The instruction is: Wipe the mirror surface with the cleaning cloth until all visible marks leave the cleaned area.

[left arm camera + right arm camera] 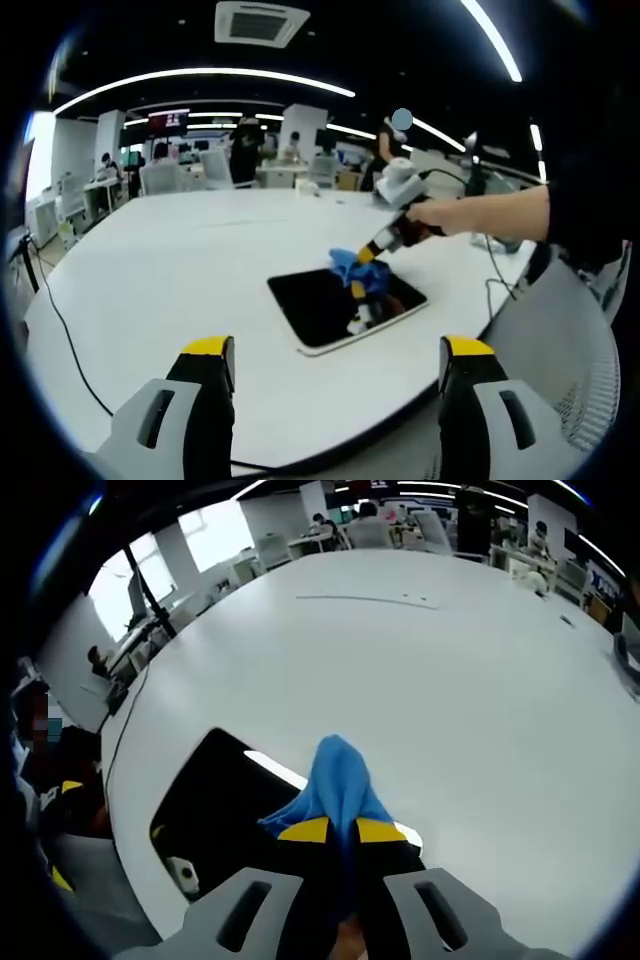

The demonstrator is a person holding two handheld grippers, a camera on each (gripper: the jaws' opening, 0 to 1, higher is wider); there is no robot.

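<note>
The right tool point(342, 832) pinches the blue cloth point(335, 780) between closed tips, at the mirror point(215, 800) edge in the frame's lower centre. In the left gripper view, the left tool point(335, 350) gapes wide and empty at bottom, mirror lying mid-frame on the white surface point(180, 270).

Both views toward mirror point(345, 305) (right closest)

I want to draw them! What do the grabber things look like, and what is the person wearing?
Each gripper, left gripper and right gripper, has two chunky grey jaws with slot-shaped holes and yellow-and-black tips. The person's sleeve is dark.
</note>
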